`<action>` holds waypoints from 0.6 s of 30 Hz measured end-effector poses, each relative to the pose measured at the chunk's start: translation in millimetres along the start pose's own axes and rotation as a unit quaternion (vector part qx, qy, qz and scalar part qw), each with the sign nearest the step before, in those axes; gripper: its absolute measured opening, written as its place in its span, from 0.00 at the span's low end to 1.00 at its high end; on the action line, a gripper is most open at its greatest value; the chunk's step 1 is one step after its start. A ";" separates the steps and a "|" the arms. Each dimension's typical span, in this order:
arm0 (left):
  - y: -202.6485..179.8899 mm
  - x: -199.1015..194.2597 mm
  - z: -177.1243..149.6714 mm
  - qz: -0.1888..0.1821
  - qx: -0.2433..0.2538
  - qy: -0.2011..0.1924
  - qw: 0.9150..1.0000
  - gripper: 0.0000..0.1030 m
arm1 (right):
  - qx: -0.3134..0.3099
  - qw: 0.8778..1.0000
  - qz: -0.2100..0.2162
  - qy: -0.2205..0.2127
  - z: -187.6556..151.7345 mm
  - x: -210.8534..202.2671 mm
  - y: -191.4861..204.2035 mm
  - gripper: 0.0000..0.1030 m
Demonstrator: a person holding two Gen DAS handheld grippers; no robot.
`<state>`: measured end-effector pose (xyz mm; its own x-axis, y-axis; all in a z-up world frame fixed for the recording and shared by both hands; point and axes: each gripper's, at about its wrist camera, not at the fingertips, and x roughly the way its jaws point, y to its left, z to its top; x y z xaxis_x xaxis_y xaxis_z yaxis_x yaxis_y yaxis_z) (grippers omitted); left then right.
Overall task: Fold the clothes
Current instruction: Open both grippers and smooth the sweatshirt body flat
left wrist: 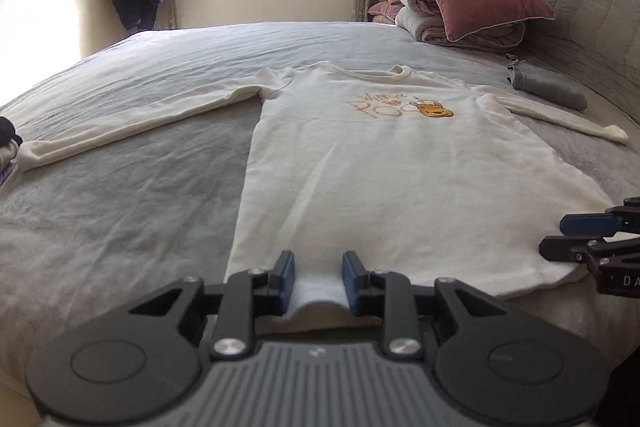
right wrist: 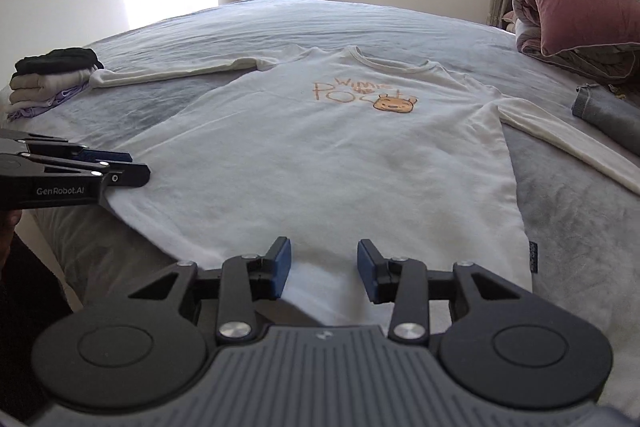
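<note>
Shirt (left wrist: 360, 163) lies spread flat, print side up, on the bed (left wrist: 120, 187), its body stretching away from both tongs toward the collar at the far end, one long sleeve laid out to each side. The hem sits right at the tongs. The left tongs (left wrist: 318, 277) are partly open, with a small hump of the hem's white cloth standing between their blue pads (left wrist: 286, 273); whether they press it firmly I cannot tell. The right tongs (right wrist: 324, 267) stand a little wider over the hem, level with the left ones, and seem to hold nothing.

Beyond the left tongs, past the end of the left sleeve, sits a stack of folded clothes (right wrist: 48, 83), black on top, pale and lilac beneath. Off to the right, past the other sleeve, lies a grey folded cloth (right wrist: 608, 115). So some pieces lie folded, while this shirt shows no fold at all: sleeves and body both remain to be turned in. With both tongs at the hem, the scene fits smoothing the shirt out as well as taking the hem up for a fold.
</note>
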<state>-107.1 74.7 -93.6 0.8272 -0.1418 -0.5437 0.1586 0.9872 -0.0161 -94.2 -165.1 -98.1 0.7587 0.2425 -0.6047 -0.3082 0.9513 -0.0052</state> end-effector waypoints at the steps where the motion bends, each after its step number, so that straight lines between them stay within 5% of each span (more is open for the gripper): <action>1: 2.5 -3.2 -8.5 0.001 -0.002 -0.006 1.000 0.27 | 0.016 1.000 -0.005 -0.019 -12.4 -6.8 -3.5 0.40; 5: 3.4 -25.6 -13.1 0.005 0.041 -0.010 0.999 0.27 | 0.074 0.996 -0.007 -0.050 -37.8 -38.7 -12.5 0.41; 7: 4.7 -31.8 -4.4 -0.006 0.037 -0.012 0.999 0.35 | 0.073 0.996 -0.014 -0.050 -34.4 -47.0 -11.9 0.42; 12: -3.5 -22.4 37.6 -0.011 0.023 -0.067 0.997 0.50 | 0.082 0.991 -0.042 -0.093 1.6 -40.2 -22.3 0.57; 18: -14.5 44.8 93.5 -0.029 0.002 -0.063 0.998 0.59 | 0.064 0.986 -0.075 -0.131 66.6 11.5 -35.1 0.59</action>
<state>-21.9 47.3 -39.2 0.8774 -0.2069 -0.4329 0.2104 0.9768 -0.0404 -36.5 -183.0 -51.8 0.9176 0.1213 -0.3786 -0.1185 0.9925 0.0308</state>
